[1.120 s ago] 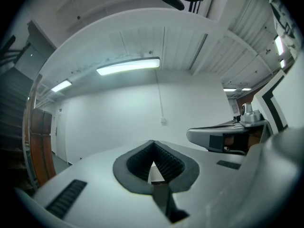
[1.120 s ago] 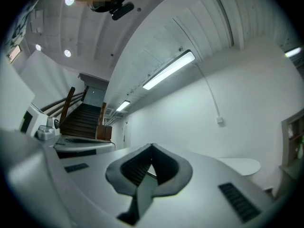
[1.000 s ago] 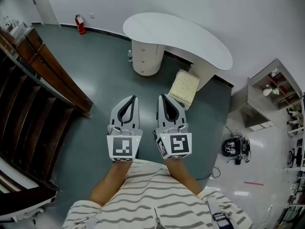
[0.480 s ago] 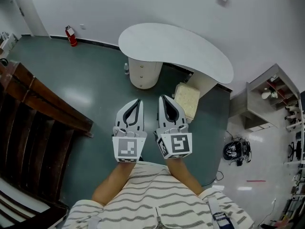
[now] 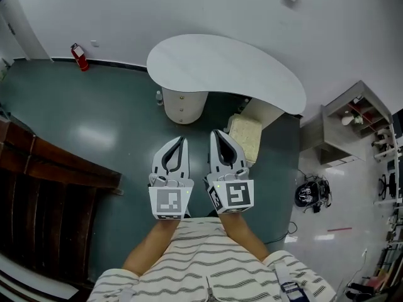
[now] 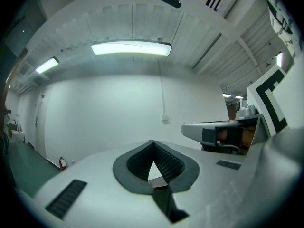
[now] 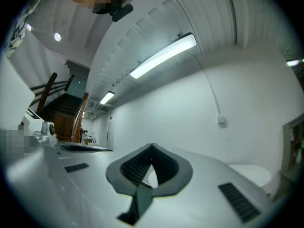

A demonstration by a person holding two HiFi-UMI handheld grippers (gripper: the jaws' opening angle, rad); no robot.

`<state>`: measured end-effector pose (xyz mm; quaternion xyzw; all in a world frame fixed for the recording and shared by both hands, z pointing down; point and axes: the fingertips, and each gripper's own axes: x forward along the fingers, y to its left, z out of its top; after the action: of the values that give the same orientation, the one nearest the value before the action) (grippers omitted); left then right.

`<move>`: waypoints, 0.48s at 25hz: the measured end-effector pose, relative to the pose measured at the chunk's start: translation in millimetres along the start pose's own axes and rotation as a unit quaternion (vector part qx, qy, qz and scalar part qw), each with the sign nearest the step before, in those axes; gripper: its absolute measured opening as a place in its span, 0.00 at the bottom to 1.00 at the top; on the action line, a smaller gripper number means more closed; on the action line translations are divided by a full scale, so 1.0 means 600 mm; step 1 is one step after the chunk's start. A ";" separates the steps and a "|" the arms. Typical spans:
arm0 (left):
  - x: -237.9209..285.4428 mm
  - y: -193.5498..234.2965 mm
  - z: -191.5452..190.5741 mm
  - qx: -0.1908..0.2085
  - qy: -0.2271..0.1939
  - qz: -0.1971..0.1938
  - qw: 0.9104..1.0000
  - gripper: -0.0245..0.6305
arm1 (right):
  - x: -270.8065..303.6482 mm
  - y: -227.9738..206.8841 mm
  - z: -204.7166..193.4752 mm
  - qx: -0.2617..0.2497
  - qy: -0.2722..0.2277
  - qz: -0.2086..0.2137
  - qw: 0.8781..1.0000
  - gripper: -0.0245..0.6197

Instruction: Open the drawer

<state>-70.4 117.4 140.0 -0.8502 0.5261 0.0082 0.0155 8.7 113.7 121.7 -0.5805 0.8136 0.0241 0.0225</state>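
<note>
Claws pressed together and empty, left gripper point(image 5: 181, 141) and right gripper point(image 5: 216, 133) face the white desk point(image 5: 227, 68), whose drawer point(image 5: 182, 104) underneath I judge light-sliding, best pulled by its small knob point(image 5: 183, 97).

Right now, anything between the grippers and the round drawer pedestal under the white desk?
Nothing visible: bare green floor separates left gripper, right gripper and the cream round drawer pedestal. Pale yellow block sits to the right.
</note>
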 end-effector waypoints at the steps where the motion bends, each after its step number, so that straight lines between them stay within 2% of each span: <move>1: 0.007 0.002 -0.004 -0.002 0.002 -0.001 1.000 0.03 | 0.007 -0.004 -0.005 0.000 0.003 -0.001 1.000 0.06; 8: 0.062 0.011 -0.031 -0.009 0.016 0.012 1.000 0.03 | 0.053 -0.042 -0.049 0.007 0.023 0.006 1.000 0.06; 12: 0.111 0.011 -0.037 0.003 0.027 0.026 0.999 0.03 | 0.092 -0.084 -0.058 0.016 0.024 0.016 0.999 0.06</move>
<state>-46.7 53.8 160.0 -0.8363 0.5481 -0.0159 0.0041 37.8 42.9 152.0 -0.5677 0.8231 -0.0019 0.0120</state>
